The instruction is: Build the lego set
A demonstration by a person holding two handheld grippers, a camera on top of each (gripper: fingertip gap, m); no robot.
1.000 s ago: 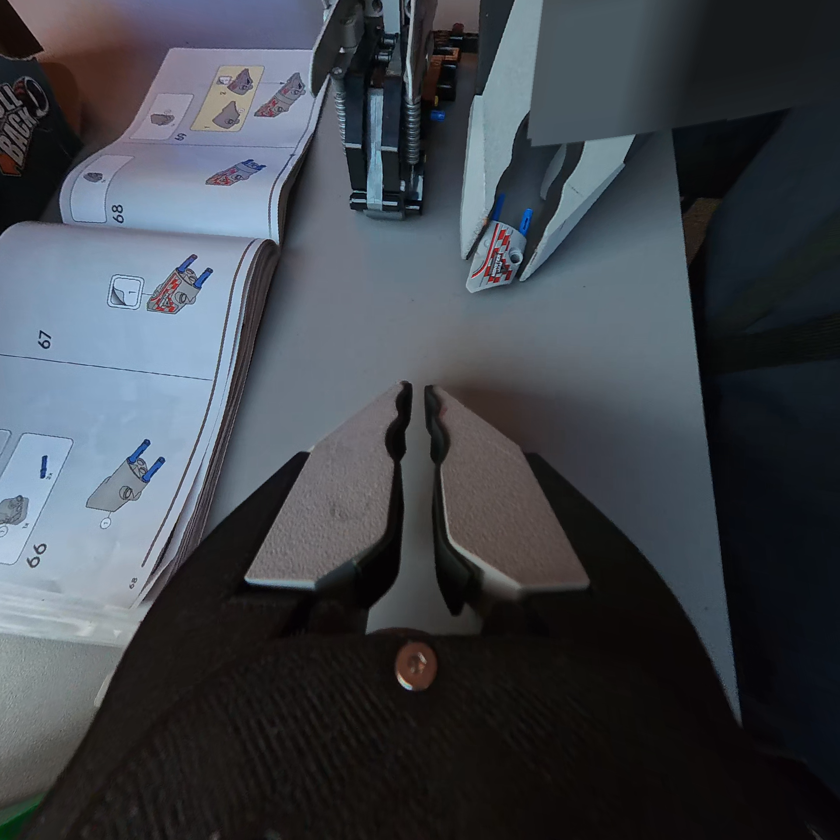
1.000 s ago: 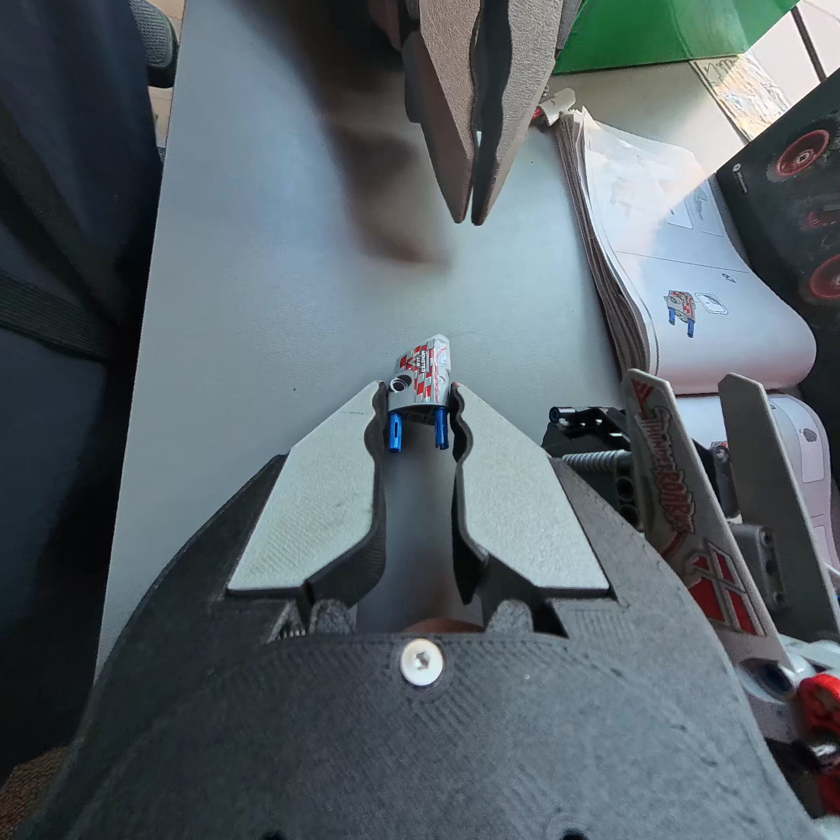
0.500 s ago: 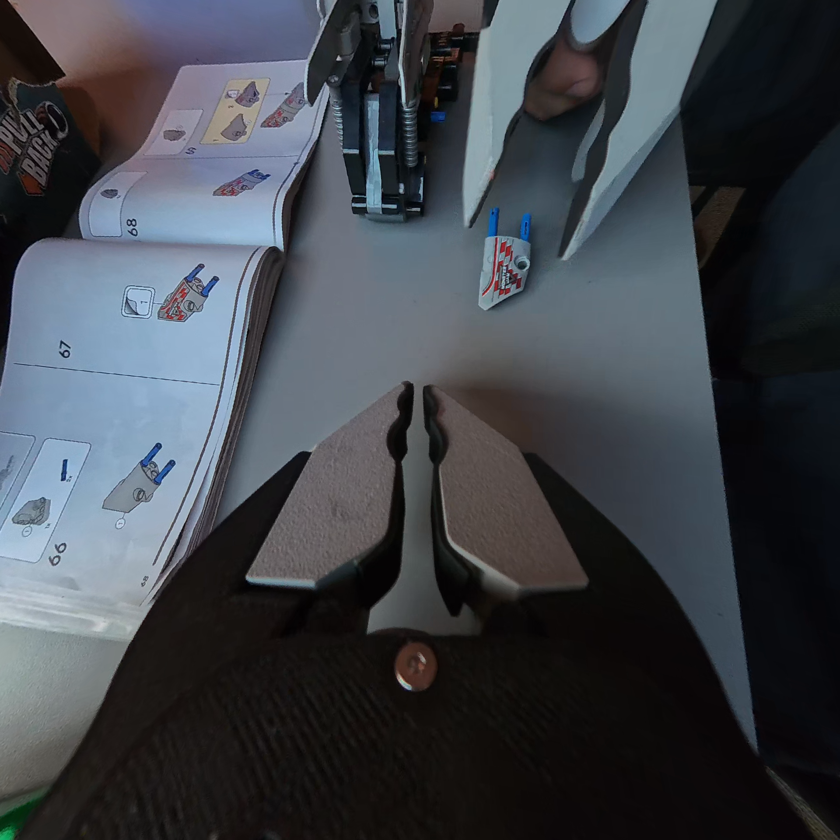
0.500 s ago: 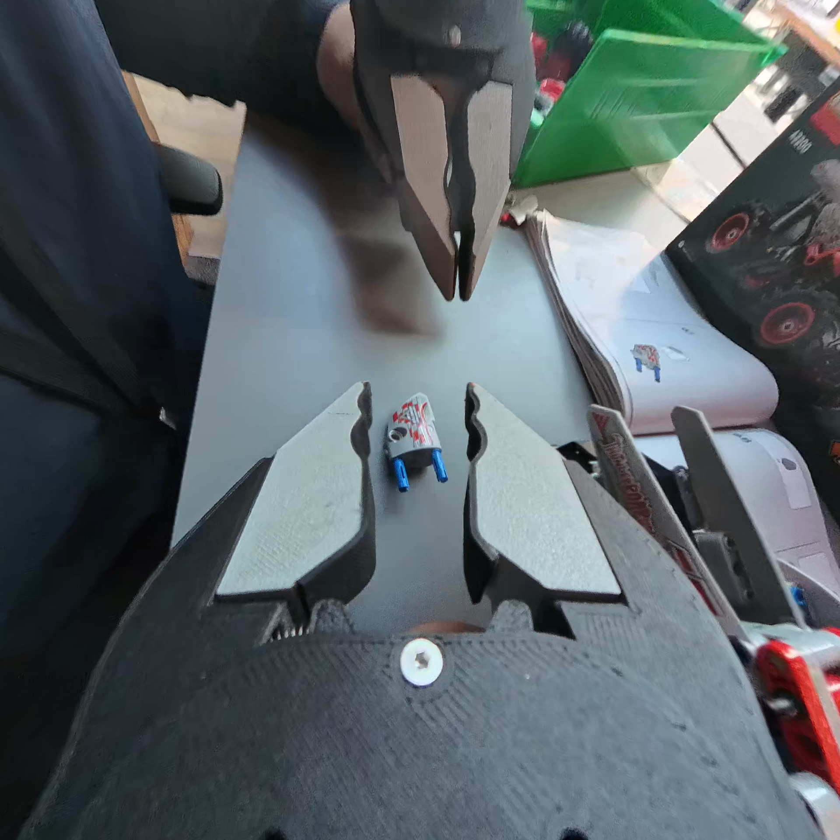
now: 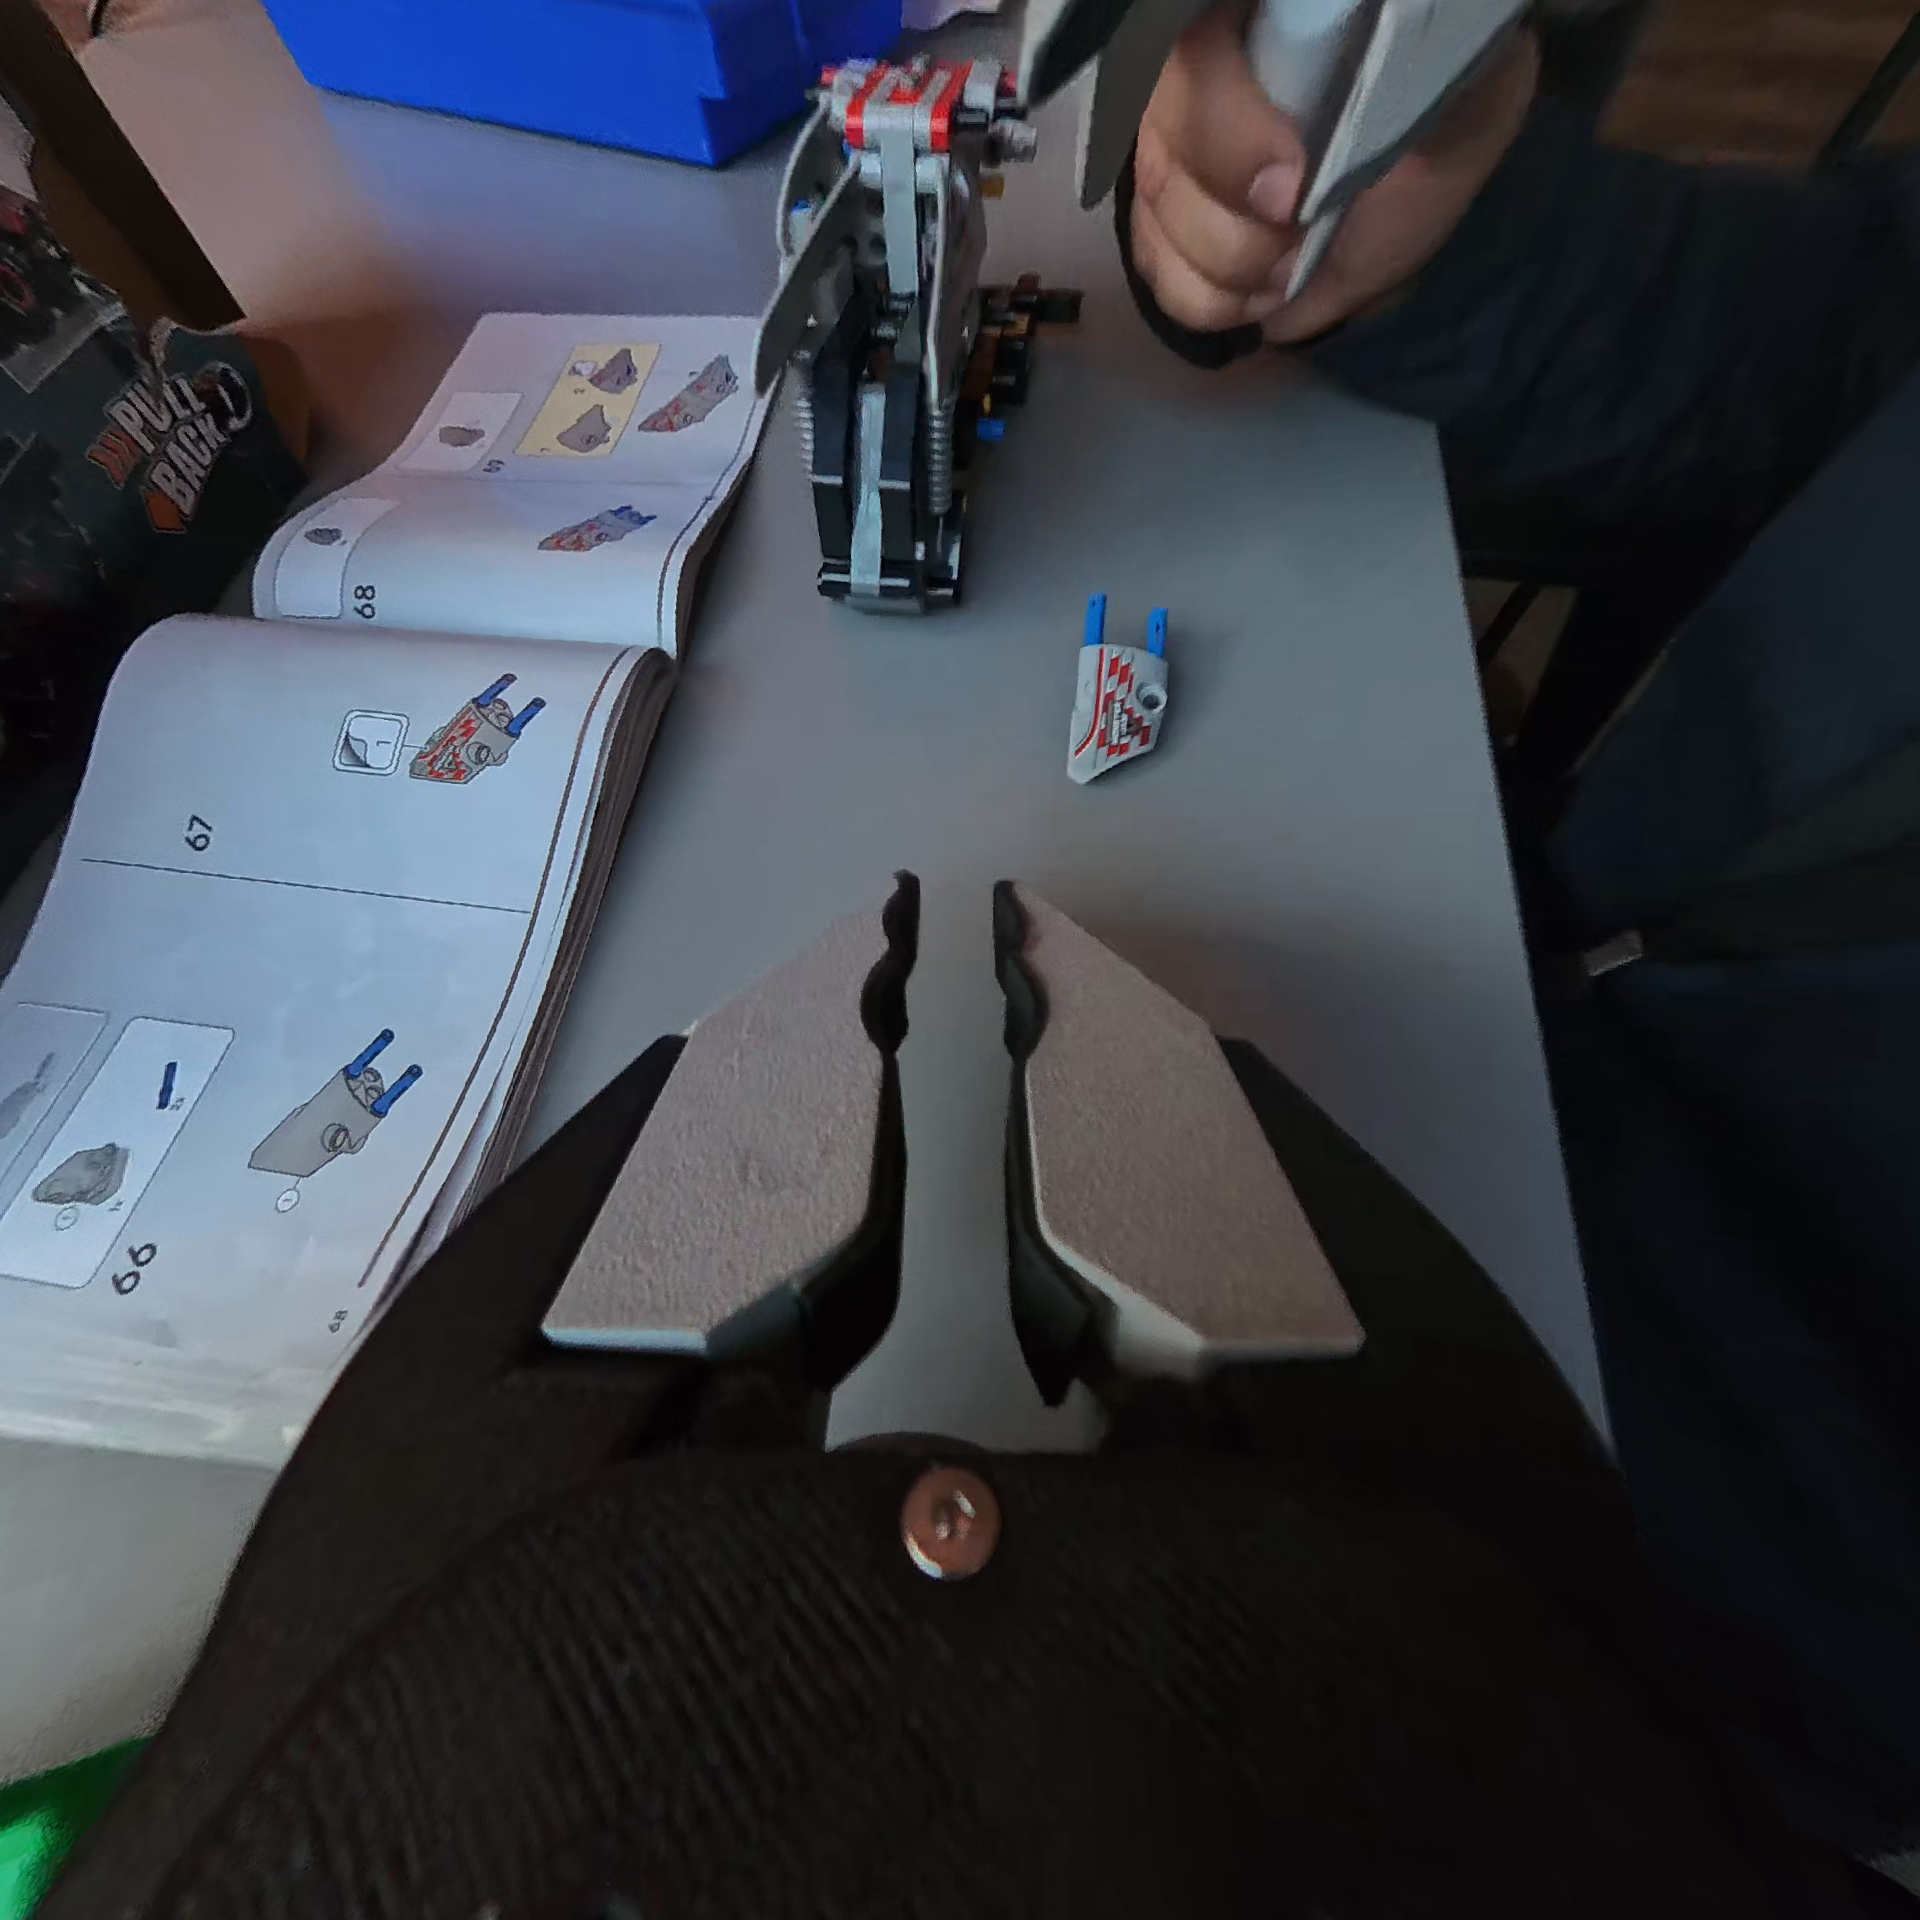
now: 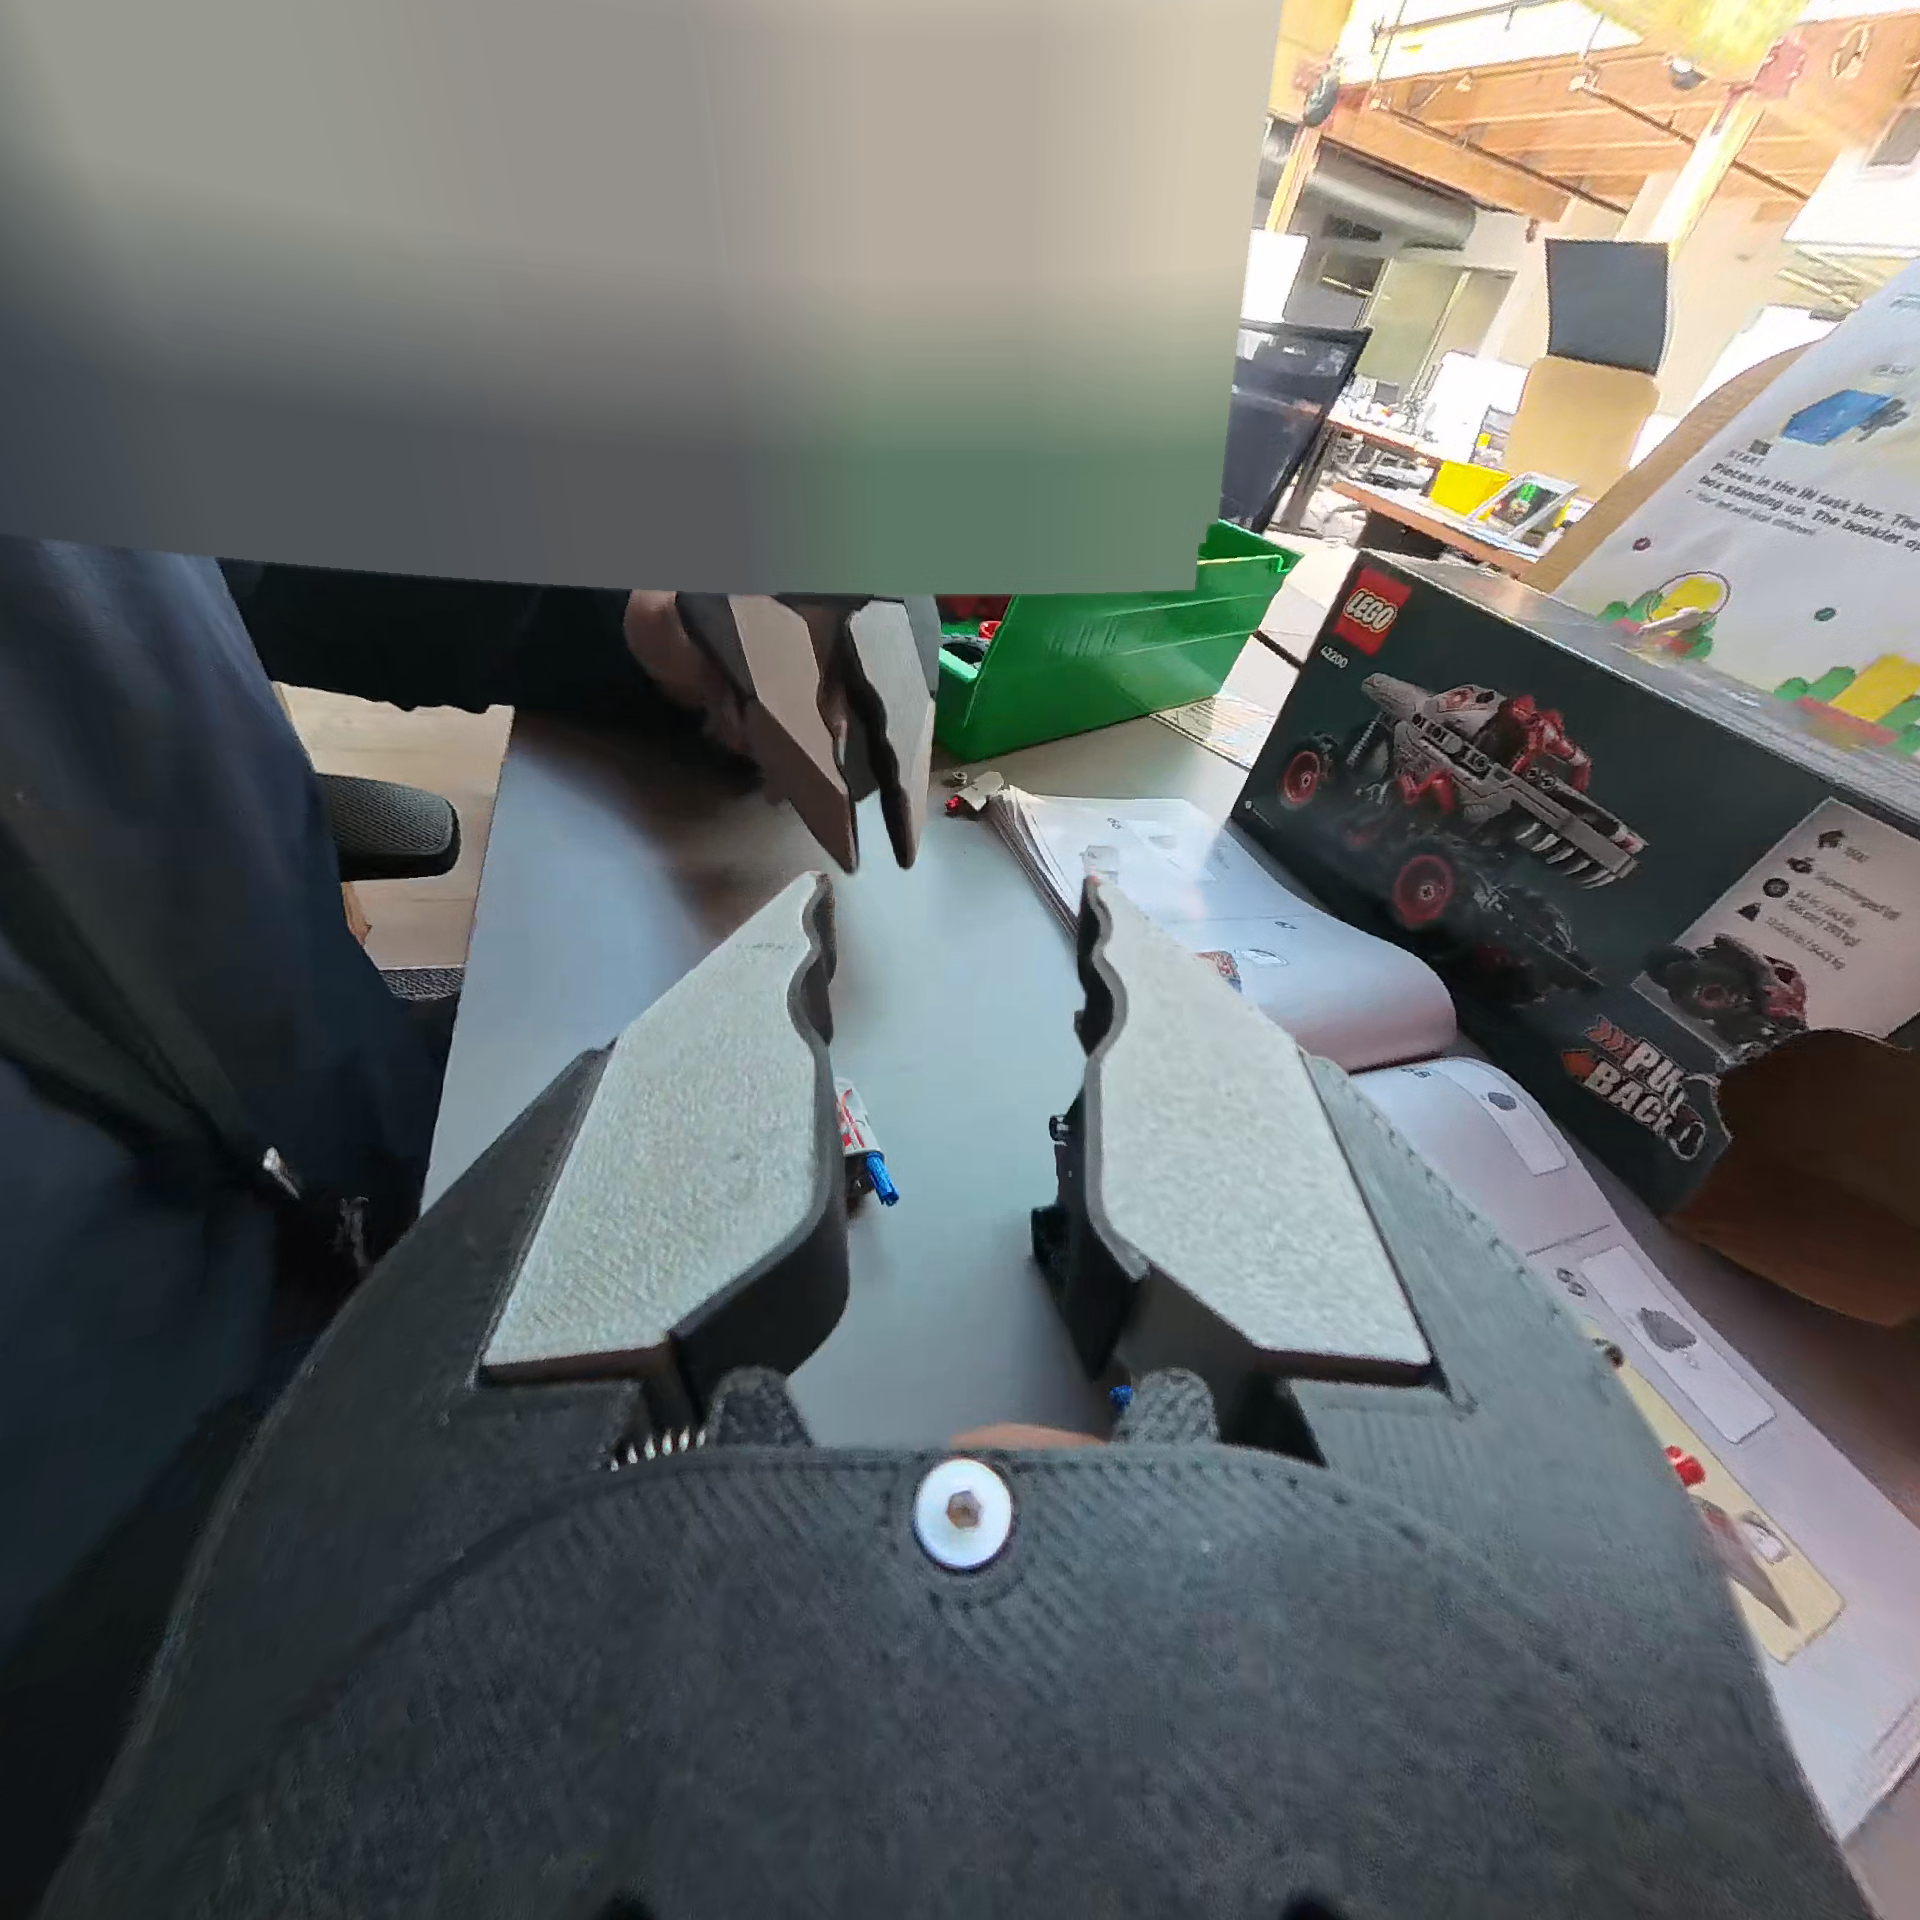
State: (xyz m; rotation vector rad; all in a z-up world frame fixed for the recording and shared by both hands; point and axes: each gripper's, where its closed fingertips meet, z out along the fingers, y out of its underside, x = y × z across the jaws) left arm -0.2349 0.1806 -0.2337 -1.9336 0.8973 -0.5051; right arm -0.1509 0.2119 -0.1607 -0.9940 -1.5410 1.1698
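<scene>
A: Where's the panel?
B: The grey panel (image 5: 1118, 709) with red checks and two blue pins lies flat on the table (image 5: 1299, 540), free of both grippers, just right of the upright model (image 5: 888, 374).
A: The left gripper?
B: The left gripper (image 5: 954, 896) hovers near, jaws a narrow gap apart, holding nothing.
A: The right one?
B: The right gripper (image 6: 954, 896) is raised above the panel, jaws wide apart, empty.
A: And around?
B: The open booklet (image 5: 343, 894) lies left, with the set's box (image 6: 1538, 883) beyond

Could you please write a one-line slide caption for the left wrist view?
Left tongs, slightly parted, hover over the grey table facing a stickered grey piece, beside an open instruction booklet.
</scene>
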